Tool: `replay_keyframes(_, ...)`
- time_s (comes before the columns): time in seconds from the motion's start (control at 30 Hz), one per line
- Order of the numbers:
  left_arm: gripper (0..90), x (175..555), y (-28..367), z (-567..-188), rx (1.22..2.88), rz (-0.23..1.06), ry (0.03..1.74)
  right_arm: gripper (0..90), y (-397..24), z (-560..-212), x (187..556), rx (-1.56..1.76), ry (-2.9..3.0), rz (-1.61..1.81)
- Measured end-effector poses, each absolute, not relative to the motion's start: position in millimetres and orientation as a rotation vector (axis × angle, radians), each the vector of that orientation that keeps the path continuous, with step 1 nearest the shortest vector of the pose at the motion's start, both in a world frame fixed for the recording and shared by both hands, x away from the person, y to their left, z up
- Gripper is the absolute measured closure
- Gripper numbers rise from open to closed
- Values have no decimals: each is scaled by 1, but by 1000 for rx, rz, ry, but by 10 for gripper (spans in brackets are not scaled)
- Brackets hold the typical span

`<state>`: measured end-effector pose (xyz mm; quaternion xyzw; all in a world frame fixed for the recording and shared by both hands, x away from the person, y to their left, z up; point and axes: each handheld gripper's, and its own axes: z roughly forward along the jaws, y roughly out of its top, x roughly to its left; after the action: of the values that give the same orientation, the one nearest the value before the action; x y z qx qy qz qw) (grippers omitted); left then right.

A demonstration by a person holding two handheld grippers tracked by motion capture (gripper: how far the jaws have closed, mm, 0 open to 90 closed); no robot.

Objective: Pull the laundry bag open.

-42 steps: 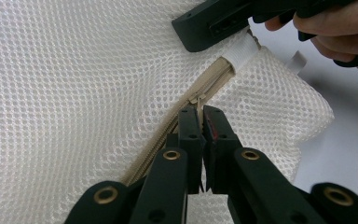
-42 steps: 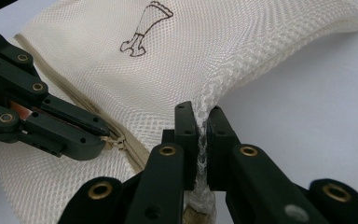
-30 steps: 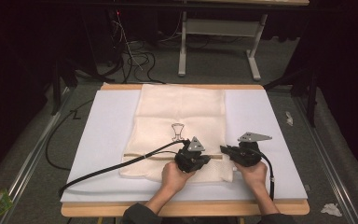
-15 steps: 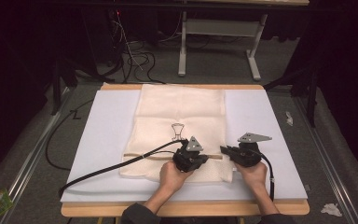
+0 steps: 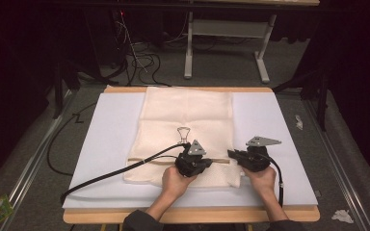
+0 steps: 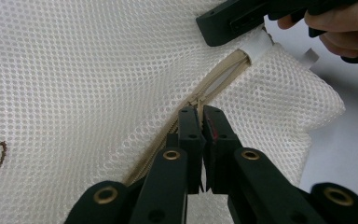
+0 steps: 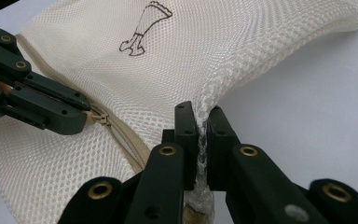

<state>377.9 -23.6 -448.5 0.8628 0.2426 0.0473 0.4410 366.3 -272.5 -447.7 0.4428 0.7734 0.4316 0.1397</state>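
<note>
While the cream mesh bag lies flat on the white mat of the table, the left gripper is clamped on its zipper pull, and the right gripper pinches a fold of mesh at the bag's near right edge.

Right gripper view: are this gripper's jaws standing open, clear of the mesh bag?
No, the right gripper is shut, pinching a fold of the mesh bag.
</note>
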Motion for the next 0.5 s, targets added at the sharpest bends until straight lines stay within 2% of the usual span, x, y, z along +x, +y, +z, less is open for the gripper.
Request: replay_keyframes(0.5,868,377,-20,-446,2143,130,601,874,-273,-446,367,1270,2234,1245)
